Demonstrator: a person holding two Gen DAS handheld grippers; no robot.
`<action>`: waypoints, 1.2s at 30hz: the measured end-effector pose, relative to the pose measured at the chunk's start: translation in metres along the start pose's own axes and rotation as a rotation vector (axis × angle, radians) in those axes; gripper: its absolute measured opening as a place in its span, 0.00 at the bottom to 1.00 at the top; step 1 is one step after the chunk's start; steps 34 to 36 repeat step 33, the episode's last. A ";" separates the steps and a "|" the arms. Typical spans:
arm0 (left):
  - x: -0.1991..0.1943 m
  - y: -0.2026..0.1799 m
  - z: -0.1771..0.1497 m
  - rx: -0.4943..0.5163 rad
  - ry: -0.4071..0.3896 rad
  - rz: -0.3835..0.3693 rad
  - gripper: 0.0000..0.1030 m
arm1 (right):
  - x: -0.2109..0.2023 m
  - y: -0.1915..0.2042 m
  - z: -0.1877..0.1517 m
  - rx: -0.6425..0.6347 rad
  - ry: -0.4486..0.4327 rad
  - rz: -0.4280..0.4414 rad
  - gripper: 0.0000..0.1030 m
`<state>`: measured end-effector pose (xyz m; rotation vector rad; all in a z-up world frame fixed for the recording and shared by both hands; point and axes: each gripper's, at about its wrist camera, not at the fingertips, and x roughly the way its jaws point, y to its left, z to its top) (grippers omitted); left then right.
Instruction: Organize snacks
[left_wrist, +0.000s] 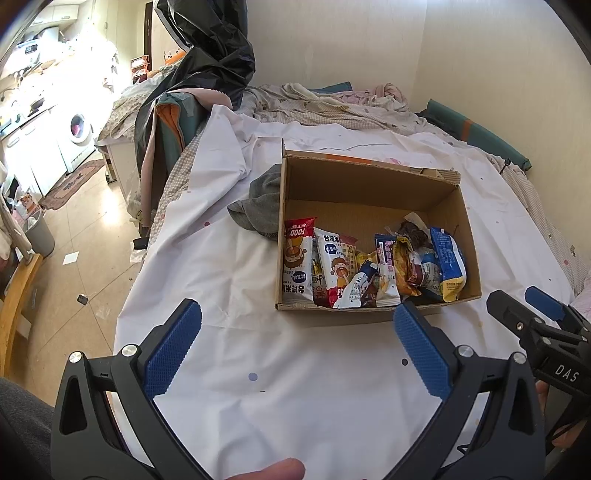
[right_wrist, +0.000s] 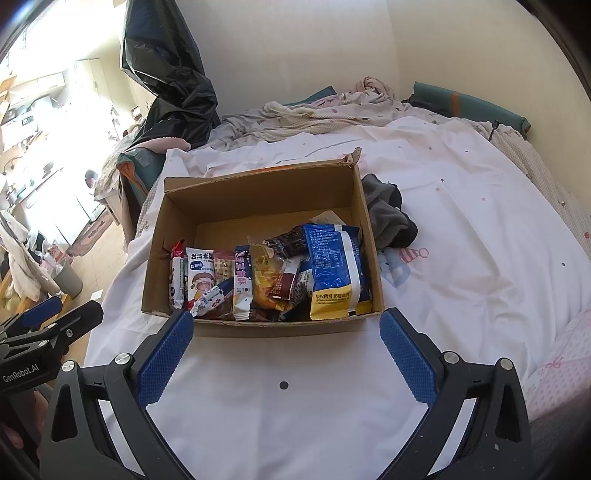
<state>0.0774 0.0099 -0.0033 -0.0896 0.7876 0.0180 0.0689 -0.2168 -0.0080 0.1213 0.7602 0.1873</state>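
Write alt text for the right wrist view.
An open cardboard box of snack packets sits on a white bedsheet, just beyond the open right gripper. A dark grey cloth lies by the box's right side.

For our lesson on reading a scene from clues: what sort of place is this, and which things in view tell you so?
Most likely a lived-in bedroom in a small home. The cardboard box of snacks sits on a bed sheet, rumpled bedding is heaped by the wall, and a washing machine shows in the room beyond.
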 end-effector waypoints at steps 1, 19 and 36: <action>0.000 0.000 0.000 0.000 0.000 0.000 1.00 | 0.000 0.000 0.000 0.000 0.000 0.000 1.00; 0.001 -0.001 -0.001 -0.006 -0.004 0.004 1.00 | 0.000 -0.002 0.000 0.016 -0.001 -0.002 1.00; 0.002 0.001 -0.004 -0.020 0.003 -0.007 1.00 | -0.001 0.002 -0.001 0.012 0.001 0.002 1.00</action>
